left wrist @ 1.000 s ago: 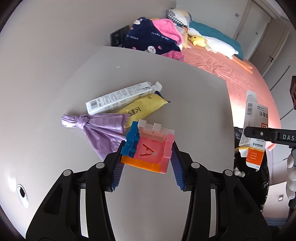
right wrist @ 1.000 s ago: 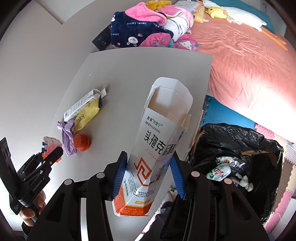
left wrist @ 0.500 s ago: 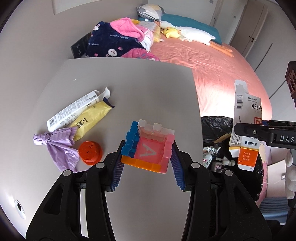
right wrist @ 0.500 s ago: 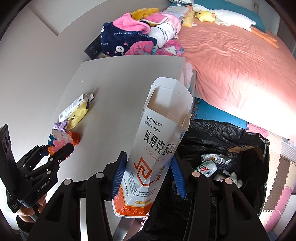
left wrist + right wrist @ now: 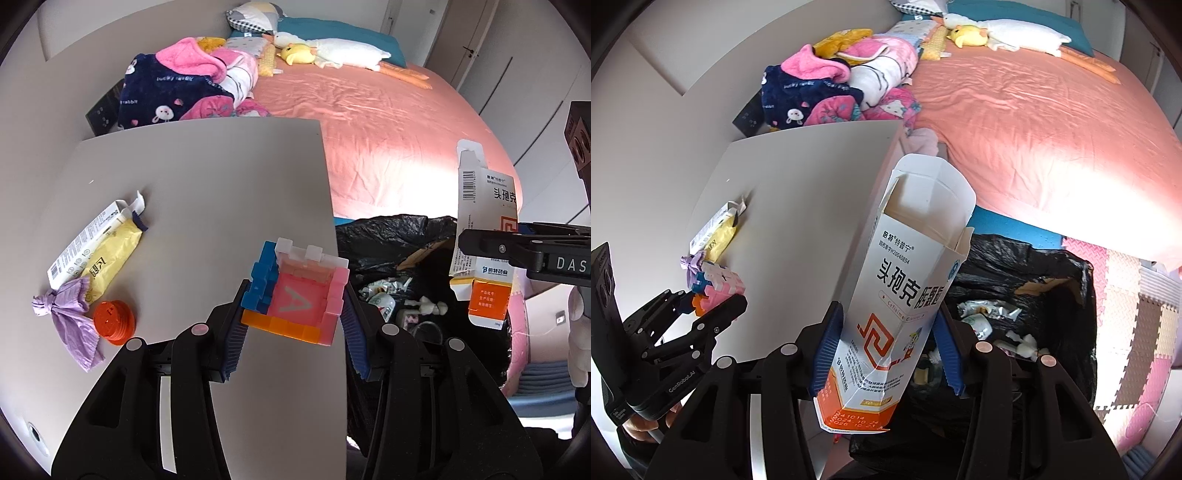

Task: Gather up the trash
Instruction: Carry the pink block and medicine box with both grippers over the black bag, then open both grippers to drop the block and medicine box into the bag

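Holding trash over the black bin bag
Left gripper pinches a building-block cube by the table edge; right gripper clamps an empty medicine box

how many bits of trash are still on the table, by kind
Boxes: 1, white box
Wrappers: 1, yellow wrapper
Bags: 1, purple bag
Lids: 1, orange lid
Total: 4
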Demonstrator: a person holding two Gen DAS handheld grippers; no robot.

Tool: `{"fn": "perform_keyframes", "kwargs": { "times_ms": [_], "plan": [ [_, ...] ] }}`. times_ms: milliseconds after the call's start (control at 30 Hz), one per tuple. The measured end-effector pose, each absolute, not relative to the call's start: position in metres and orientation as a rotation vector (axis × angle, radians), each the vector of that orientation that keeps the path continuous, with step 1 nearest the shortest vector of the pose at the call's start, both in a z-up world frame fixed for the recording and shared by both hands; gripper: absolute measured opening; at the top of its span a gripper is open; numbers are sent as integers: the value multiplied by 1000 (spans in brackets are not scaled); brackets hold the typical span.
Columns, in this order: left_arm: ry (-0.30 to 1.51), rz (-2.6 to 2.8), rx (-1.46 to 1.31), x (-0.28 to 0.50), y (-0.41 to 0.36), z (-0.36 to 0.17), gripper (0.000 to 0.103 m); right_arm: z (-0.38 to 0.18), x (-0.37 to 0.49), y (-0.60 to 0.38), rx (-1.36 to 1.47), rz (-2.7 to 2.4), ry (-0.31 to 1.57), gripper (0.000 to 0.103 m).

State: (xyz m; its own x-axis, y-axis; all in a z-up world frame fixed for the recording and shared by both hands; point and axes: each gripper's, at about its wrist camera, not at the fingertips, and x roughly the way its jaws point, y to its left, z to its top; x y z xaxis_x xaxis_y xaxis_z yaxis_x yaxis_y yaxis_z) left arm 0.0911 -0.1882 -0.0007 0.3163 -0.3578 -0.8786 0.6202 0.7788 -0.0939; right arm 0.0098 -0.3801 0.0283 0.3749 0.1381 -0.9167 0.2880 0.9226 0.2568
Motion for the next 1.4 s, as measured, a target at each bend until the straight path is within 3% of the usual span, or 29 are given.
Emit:
{"fn": "perform_keyframes", "kwargs": {
  "times_ms": [1400],
  "plan": [
    [1115, -902, 409, 34, -302, -17, 46, 30, -61, -468, 443, -275, 1141, 51]
  ]
}}
